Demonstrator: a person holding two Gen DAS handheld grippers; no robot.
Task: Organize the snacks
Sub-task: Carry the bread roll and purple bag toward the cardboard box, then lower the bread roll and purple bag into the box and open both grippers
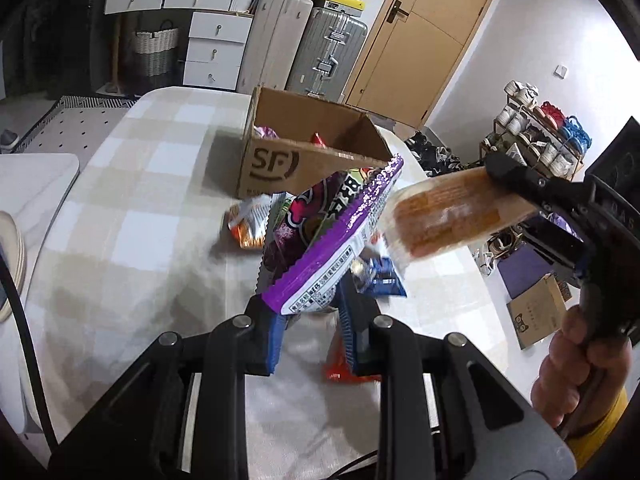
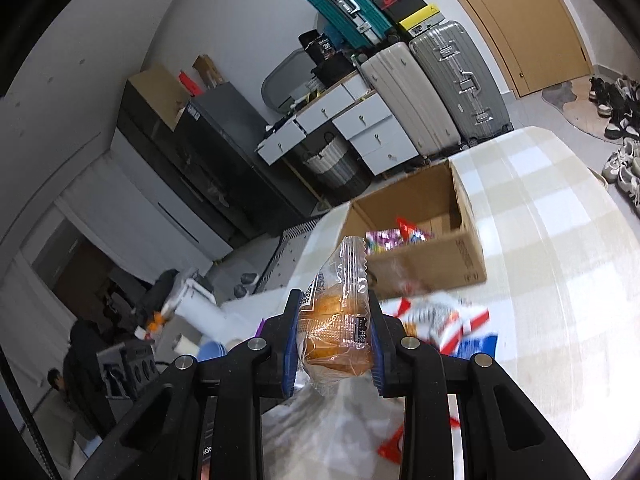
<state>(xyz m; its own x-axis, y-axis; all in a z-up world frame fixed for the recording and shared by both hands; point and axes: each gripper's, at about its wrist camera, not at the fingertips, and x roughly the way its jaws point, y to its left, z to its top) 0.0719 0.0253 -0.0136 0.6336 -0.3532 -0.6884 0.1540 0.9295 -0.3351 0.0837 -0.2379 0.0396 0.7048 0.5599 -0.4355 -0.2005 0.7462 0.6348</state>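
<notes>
Two handheld grippers above a checked worktop [image 1: 120, 208] — left gripper [image 1: 316, 320] jaws clamped on a purple snack packet [image 1: 332, 236], right gripper [image 2: 334, 344] jaws clamped on a clear-wrapped cake [image 2: 340, 320]; open cardboard box [image 1: 304, 156] just beyond.

I see the cardboard box [image 1: 312, 160] on the table [image 1: 132, 200], snack packets inside it. Before it, loose packets [image 1: 248, 224] lie on the cloth. Behind the table stand suitcases [image 1: 328, 52], a drawer unit [image 1: 216, 48] to their left, a door [image 1: 424, 32] to their right.

Loose packets [image 2: 444, 320] near the box [image 2: 440, 264] are blurred
</notes>
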